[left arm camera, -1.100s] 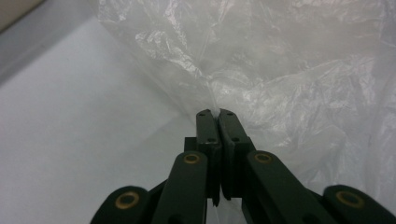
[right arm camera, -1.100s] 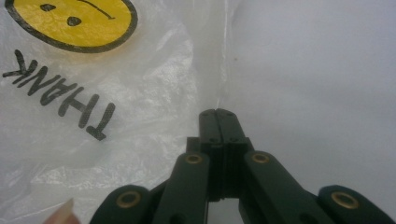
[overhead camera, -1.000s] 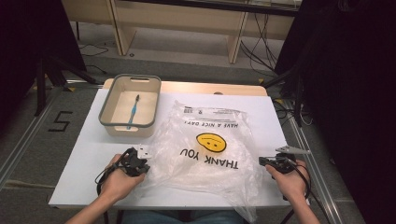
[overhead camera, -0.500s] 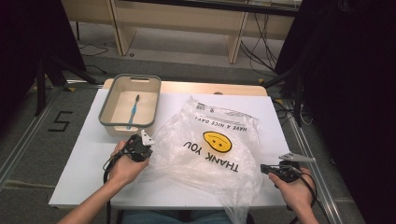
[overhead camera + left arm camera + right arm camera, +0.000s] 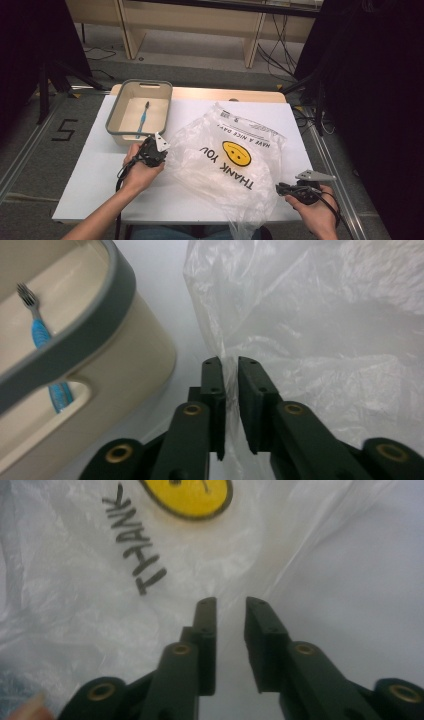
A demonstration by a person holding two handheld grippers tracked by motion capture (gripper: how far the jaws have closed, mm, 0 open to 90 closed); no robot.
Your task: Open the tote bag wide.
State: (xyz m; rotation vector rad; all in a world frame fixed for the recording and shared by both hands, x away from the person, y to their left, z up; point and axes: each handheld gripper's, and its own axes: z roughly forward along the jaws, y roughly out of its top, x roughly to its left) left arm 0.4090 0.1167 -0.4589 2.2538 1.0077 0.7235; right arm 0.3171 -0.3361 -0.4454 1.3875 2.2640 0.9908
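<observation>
A clear plastic bag [image 5: 225, 160] printed with a yellow smiley [image 5: 236, 152] and "THANK YOU" lies spread on the white table [image 5: 95, 195]. My left gripper [image 5: 162, 152] is at the bag's left edge, beside the bin. In the left gripper view the bag [image 5: 325, 340] has a fold of film running through the narrow gap of the gripper [image 5: 227, 360]. Its jaws have just been opening and the pads stand off the film. My right gripper [image 5: 278, 188] is at the bag's near right corner. Its jaws [image 5: 231, 600] have also just been opening, over the bag's [image 5: 75, 580] edge.
A beige bin with a grey rim [image 5: 112, 125] stands at the table's far left, holding a blue toothbrush [image 5: 142, 117]. In the left gripper view the bin's rim [image 5: 85, 335] is close on the left, with the toothbrush [image 5: 42, 335] inside. Wooden furniture legs and cables lie beyond the table.
The left hand has moved away from the person toward the bin. The right hand has drifted toward the near right corner. The bag has been drawn out and lies more diagonally.
</observation>
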